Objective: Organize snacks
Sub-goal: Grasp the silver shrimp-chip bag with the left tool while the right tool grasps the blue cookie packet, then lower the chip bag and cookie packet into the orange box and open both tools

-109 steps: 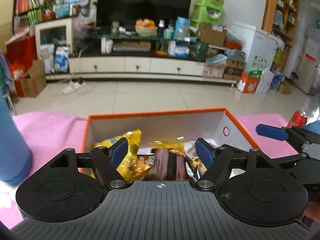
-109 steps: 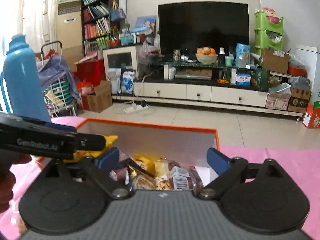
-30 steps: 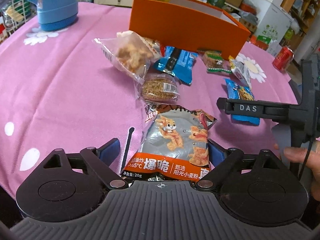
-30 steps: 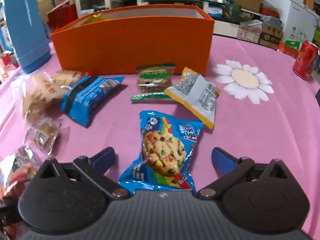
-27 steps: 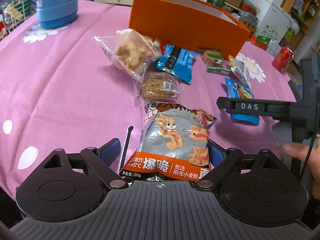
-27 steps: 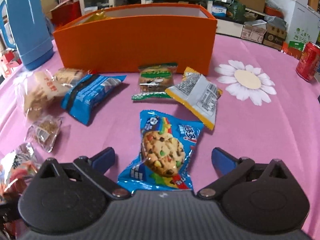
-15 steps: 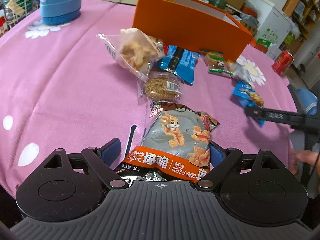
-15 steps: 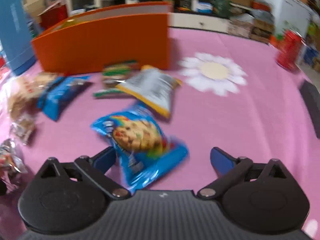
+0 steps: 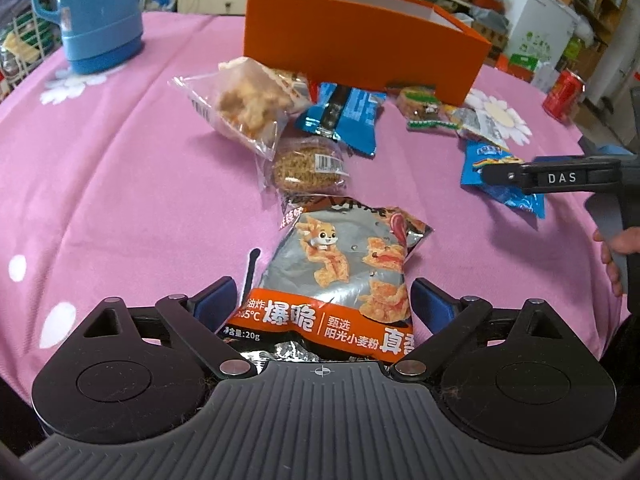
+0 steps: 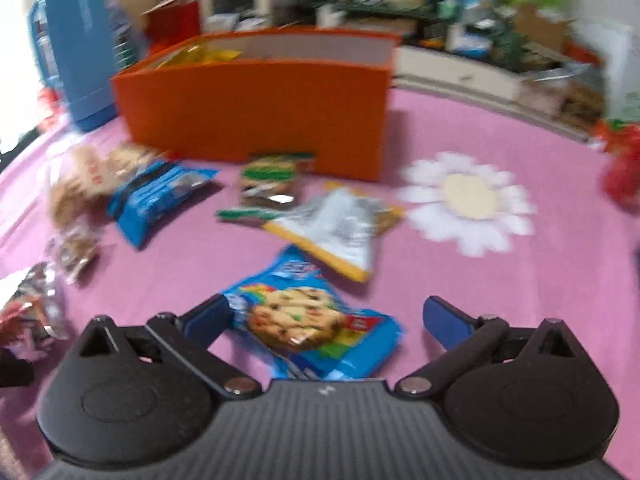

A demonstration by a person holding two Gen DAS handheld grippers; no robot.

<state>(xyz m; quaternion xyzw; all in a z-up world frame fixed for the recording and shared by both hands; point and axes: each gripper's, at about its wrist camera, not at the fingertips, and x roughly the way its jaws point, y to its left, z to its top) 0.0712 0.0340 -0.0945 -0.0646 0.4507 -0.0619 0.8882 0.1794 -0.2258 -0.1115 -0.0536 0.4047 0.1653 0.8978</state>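
Note:
An orange box with snacks inside stands at the far side of the pink table; it also shows in the right wrist view. Several snack packs lie in front of it. My left gripper is open, its jaws either side of a grey and orange chip bag lying on the cloth. My right gripper is open around a blue cookie pack; its left finger touches the pack's corner. The right wrist view is blurred. The right gripper also shows in the left wrist view.
A blue thermos stands at the far left. A red can stands at the far right. A clear bag of fried snacks, a round cake, a blue wrapper and a yellow-edged pack lie between.
Both grippers came from over the box down to the table's near side. In the last second the right gripper swung and the cookie pack now lies skewed between its jaws. The left stays around the chip bag.

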